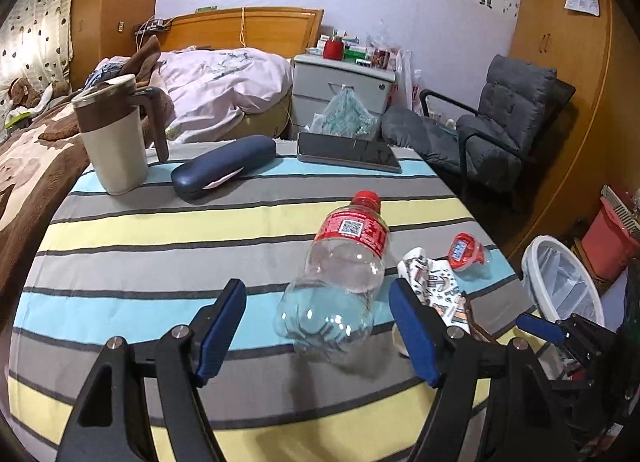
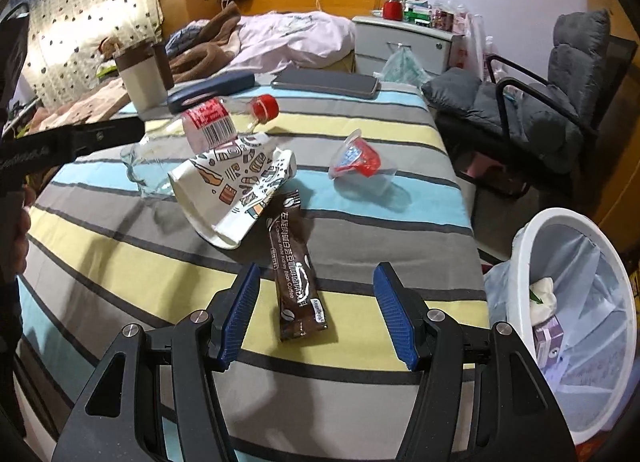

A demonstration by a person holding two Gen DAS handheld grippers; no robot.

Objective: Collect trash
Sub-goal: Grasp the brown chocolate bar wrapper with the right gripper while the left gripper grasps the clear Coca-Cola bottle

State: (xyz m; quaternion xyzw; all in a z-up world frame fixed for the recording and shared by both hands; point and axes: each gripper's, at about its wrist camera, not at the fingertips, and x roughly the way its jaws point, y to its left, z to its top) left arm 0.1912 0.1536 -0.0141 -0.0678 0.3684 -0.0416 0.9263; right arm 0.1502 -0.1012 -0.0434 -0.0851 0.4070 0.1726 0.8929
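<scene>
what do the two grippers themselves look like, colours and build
Both match: the left gripper and right gripper each have two black angular plastic fingers with triangular cut-outs and round silver pivot screws. The fingers end in blue ribbed pads. No cables or sleeves are visible on either.

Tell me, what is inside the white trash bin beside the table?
The white trash bin holds a clear liner bag, crumpled white paper and a purple box. The bottom is covered, so unseen.
</scene>
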